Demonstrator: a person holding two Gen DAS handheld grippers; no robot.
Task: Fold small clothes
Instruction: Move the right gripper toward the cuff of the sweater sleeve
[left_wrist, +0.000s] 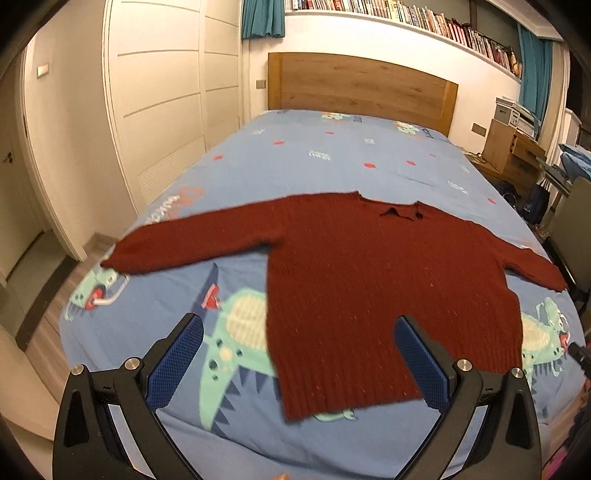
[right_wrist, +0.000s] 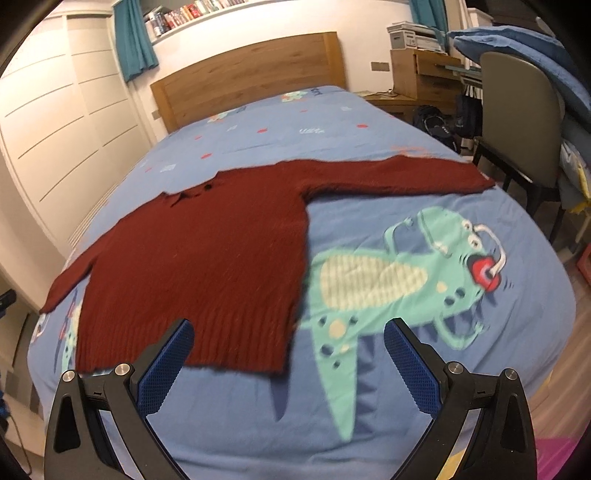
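A dark red knitted sweater (left_wrist: 369, 280) lies flat on the blue bed cover, both sleeves spread out sideways, collar toward the headboard. In the left wrist view my left gripper (left_wrist: 299, 332) is open above the hem's left corner, nothing between its blue pads (left_wrist: 173, 365). The same sweater (right_wrist: 207, 258) fills the left half of the right wrist view, its right sleeve reaching toward the bed's right edge. My right gripper (right_wrist: 288, 332) is open over the hem's right corner, holding nothing.
The bed cover (left_wrist: 332, 158) shows green cartoon dinosaurs. A wooden headboard (left_wrist: 362, 85) stands at the far end. White wardrobe doors (left_wrist: 162, 92) run along the left. A chair (right_wrist: 517, 122) and wooden desk (right_wrist: 421, 77) crowd the bed's right side.
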